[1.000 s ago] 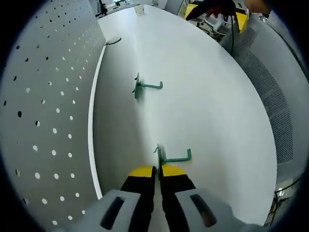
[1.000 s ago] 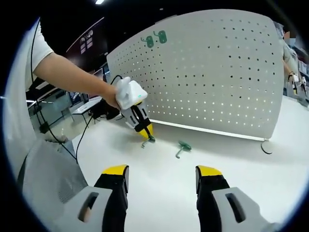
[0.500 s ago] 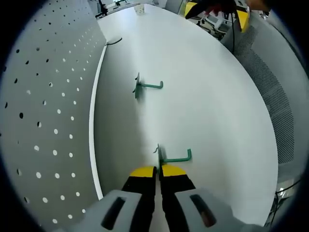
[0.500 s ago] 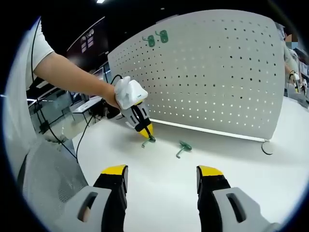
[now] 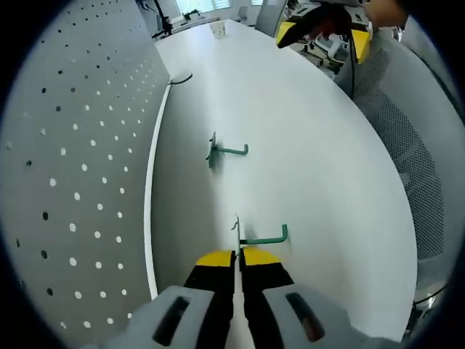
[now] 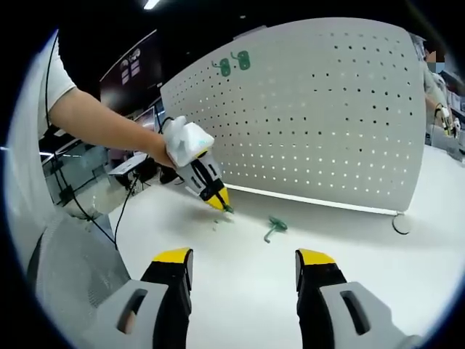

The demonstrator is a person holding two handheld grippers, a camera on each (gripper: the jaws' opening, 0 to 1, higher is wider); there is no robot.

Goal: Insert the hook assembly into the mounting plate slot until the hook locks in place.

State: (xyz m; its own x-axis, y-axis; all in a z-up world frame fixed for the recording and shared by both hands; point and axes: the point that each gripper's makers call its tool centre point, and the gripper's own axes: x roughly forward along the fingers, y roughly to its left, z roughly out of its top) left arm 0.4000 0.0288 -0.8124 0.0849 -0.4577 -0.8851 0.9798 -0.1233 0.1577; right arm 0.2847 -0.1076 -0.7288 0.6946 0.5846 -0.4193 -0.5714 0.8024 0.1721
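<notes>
My left claw is pinched shut on a green hook, gripping its flat back plate just above the white worktop, with the hook's arm pointing right of the jaws. A second green hook lies farther ahead on the worktop. The white pegboard stands upright to the claw's left. My right claw hangs wide open, holding nothing, well back from both hooks.

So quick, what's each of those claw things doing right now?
Left gripper: shut on a green hook.
Right gripper: open, holding nothing.
</notes>
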